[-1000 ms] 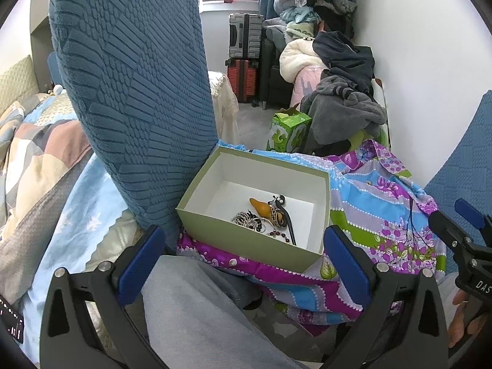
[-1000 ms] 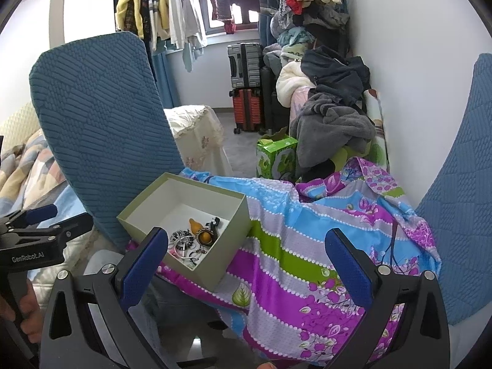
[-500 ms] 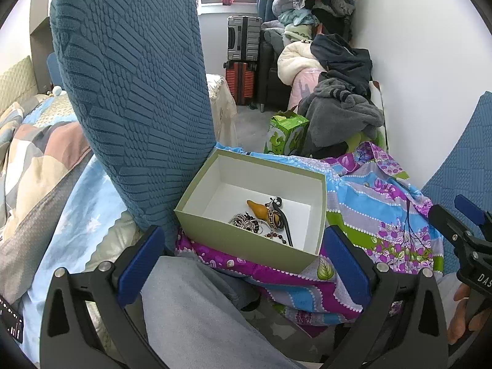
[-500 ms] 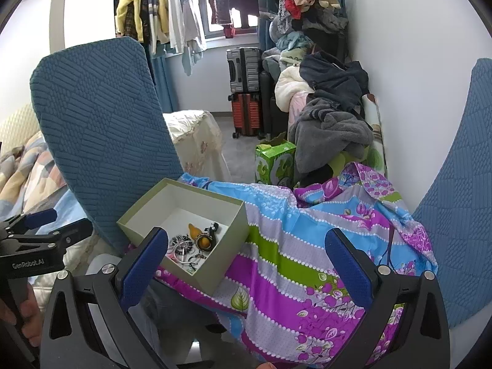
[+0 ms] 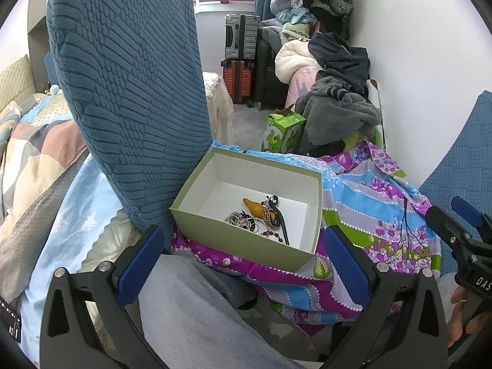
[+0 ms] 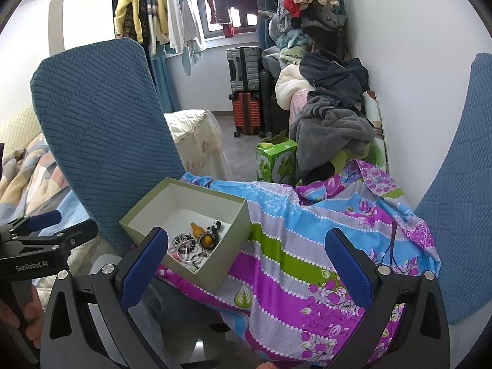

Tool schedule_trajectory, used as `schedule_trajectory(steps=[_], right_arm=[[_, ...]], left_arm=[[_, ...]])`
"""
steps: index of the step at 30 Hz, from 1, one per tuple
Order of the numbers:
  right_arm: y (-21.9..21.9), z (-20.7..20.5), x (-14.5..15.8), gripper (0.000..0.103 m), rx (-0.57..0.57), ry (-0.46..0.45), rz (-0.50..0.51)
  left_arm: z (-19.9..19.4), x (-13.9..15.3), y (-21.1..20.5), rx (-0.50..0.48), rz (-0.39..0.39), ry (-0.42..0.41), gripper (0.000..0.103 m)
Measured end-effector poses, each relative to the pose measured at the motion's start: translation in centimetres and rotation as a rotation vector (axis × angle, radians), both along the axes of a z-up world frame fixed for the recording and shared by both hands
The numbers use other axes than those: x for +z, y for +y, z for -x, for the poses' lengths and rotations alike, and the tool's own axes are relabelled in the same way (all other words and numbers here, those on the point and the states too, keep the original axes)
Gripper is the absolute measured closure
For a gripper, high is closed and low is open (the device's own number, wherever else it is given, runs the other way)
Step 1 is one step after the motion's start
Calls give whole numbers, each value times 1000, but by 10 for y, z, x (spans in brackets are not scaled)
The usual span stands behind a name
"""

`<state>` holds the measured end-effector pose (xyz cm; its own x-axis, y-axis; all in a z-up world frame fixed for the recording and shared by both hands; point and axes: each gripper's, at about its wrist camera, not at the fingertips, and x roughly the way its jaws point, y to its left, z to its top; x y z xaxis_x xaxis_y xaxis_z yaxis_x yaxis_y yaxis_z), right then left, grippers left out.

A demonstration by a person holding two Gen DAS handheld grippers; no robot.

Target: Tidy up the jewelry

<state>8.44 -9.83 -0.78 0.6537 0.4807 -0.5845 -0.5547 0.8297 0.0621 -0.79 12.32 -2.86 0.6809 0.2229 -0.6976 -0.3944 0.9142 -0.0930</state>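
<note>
A green cardboard box [image 5: 246, 240] with a white inside sits on a colourful cloth [image 5: 378, 215]. It holds a pile of jewelry [image 5: 261, 216]: an orange pendant, beaded chains, a dark hairpin. The box [image 6: 215, 264] and jewelry [image 6: 196, 243] also show in the right wrist view. My left gripper [image 5: 243, 264] is open and empty, just before the box's near wall. My right gripper [image 6: 246, 264] is open and empty, above the cloth [image 6: 307, 246] right of the box. A thin dark necklace [image 6: 393, 240] lies on the cloth at the right.
A blue textured chair back [image 5: 129, 101] stands left of the box; another [image 6: 461, 184] stands at the right. My grey-trousered knee [image 5: 200, 307] is below the box. A green carton [image 5: 283, 132], suitcases [image 5: 241, 58] and heaped clothes [image 5: 335, 104] lie behind. A bed [image 5: 37, 160] is left.
Both grippers have drifted slightly back and up; the box sits a little lower in the views. Both stay open and empty.
</note>
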Motion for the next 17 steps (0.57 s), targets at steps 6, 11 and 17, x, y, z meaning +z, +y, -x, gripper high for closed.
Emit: schedule_trajectory(steps=[6, 11, 17], right_arm=[[2, 4, -4, 0, -4, 3, 4], [3, 7, -5, 0, -5, 6, 2], [4, 10, -5, 0, -18, 5, 3]], left_arm=[[0, 1, 1, -1, 4, -8, 1], [-4, -2, 0, -7, 7, 1, 1], [-5, -3, -4, -15, 1, 4, 1]])
